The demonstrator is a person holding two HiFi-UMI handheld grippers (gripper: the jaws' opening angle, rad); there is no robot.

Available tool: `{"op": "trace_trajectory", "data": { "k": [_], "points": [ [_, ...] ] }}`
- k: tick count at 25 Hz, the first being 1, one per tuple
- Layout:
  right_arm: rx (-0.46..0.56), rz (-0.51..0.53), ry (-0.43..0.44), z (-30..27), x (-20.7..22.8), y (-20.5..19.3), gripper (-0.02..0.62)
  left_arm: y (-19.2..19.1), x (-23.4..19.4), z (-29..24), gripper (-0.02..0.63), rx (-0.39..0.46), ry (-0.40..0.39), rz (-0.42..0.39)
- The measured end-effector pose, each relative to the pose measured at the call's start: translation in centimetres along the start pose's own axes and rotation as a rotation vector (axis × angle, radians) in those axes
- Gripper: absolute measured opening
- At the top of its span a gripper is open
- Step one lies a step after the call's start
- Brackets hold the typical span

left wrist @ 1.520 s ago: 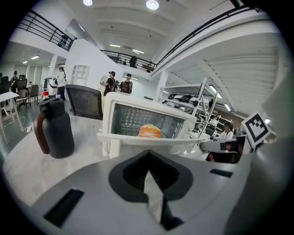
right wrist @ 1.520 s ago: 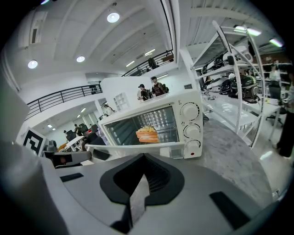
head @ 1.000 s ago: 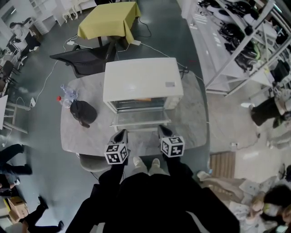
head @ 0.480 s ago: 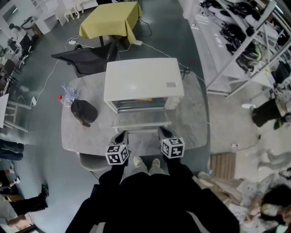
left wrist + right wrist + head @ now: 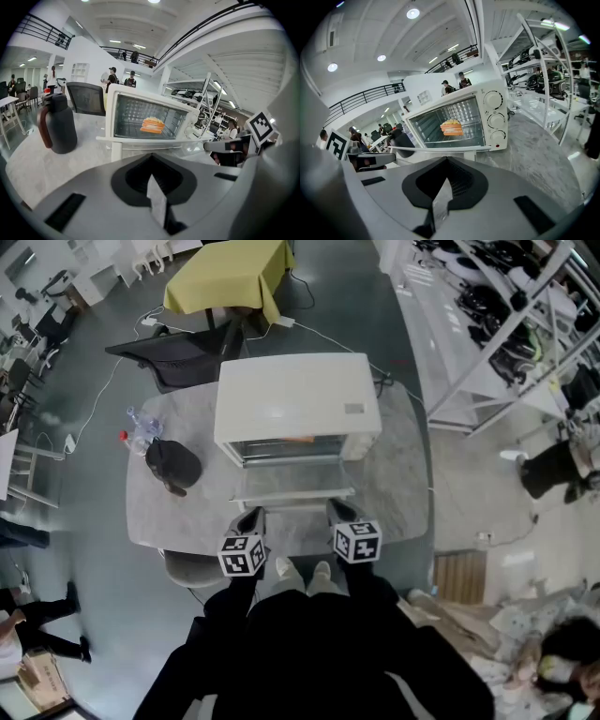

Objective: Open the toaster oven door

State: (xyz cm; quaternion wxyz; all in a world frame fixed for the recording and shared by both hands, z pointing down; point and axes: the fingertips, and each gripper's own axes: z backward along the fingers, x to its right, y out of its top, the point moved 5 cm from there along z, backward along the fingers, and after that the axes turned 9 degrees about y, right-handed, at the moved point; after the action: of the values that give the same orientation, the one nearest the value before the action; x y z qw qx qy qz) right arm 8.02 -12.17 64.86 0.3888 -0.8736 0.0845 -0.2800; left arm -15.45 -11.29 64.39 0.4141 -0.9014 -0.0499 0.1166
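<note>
A white toaster oven stands on the grey marble table. Its glass door lies folded down flat toward me. On the rack inside sits an orange piece of food, which the right gripper view also shows. My left gripper hangs over the table's front edge, just short of the door's left corner. It is shut and holds nothing. My right gripper is level with it before the door's right corner, also shut and empty. Neither one touches the door.
A black jug and a water bottle stand on the table left of the oven. Behind the table are a black chair and a yellow-covered table. Metal shelving lines the right. People stand about the room.
Both grippers and the oven door stay where they were. Only people in the background have moved.
</note>
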Motion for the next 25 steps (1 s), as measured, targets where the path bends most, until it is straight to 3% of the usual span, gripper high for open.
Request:
{"op": "trace_trajectory", "data": {
  "k": [25],
  "points": [
    [-0.067,-0.037,-0.004,0.0,0.5,-3.0,0.003,-2.8,-0.2,-0.2,0.003,-0.082,-0.025,0.024]
  ]
}}
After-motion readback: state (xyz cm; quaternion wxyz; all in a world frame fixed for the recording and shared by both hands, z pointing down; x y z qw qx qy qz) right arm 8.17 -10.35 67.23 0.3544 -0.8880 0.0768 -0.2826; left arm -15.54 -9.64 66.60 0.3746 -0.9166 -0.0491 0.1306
